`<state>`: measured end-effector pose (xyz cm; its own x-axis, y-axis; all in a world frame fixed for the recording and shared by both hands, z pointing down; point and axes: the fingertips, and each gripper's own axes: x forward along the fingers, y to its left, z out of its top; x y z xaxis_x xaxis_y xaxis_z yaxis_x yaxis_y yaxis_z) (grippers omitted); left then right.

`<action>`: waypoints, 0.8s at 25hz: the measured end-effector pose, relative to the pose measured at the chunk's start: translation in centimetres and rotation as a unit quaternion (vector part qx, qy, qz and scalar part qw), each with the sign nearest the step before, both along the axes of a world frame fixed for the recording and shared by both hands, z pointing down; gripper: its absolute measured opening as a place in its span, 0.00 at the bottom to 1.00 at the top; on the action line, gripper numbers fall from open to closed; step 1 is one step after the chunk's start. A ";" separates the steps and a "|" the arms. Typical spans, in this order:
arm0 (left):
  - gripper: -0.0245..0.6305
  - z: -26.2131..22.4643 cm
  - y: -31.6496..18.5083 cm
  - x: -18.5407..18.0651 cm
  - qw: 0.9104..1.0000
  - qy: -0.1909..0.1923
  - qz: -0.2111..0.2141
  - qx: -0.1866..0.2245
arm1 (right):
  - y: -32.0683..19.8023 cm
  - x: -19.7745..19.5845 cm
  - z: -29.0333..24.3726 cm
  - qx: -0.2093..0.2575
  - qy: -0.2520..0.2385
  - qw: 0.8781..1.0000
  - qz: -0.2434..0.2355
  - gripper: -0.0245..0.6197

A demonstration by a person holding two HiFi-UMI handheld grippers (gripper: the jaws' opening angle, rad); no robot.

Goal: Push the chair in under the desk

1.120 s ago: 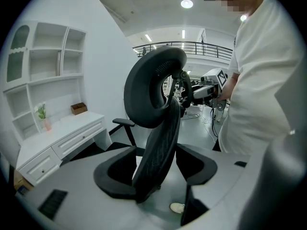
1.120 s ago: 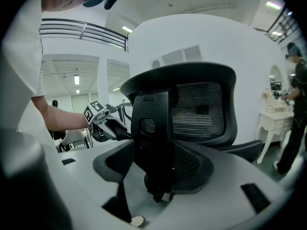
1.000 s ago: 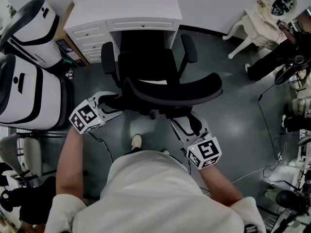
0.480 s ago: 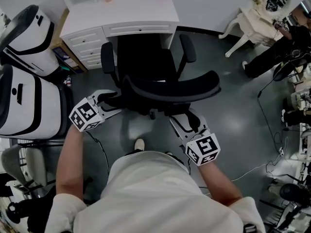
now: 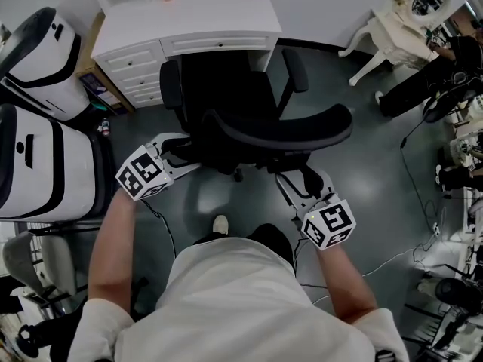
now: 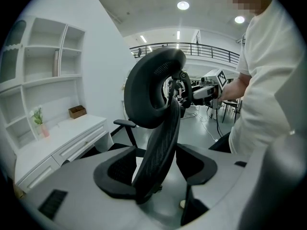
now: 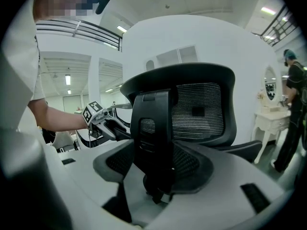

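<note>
A black mesh office chair stands with its seat partly under the white desk and its curved backrest towards me. My left gripper is at the backrest's left edge. In the left gripper view the mesh backrest edge runs between the jaws of the left gripper, which are closed on it. My right gripper is behind the backrest's right part. In the right gripper view that gripper has its jaws closed on the chair's black rear spine.
Two large white-and-black machines stand close on the left. At the right are a white ornate table, a person in dark clothes and floor cables. My shoe is just behind the chair base.
The chair has rolled a little towards the desk and slightly right. Both grippers moved along with its backrest, keeping the same hold.
</note>
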<state>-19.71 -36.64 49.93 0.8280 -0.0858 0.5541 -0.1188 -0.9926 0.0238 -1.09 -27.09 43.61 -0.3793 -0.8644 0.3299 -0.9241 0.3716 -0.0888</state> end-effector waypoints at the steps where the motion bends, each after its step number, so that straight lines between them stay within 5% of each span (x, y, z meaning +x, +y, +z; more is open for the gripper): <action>1: 0.43 0.0 -0.2 -0.1 1.000 0.000 0.001 0.001 | -0.2 -0.1 0.0 0.001 -0.001 1.000 0.001 0.41; 20: 0.44 0.3 -4.5 0.1 1.000 0.002 -0.007 0.003 | -4.4 0.1 0.4 0.007 -0.009 1.000 0.001 0.41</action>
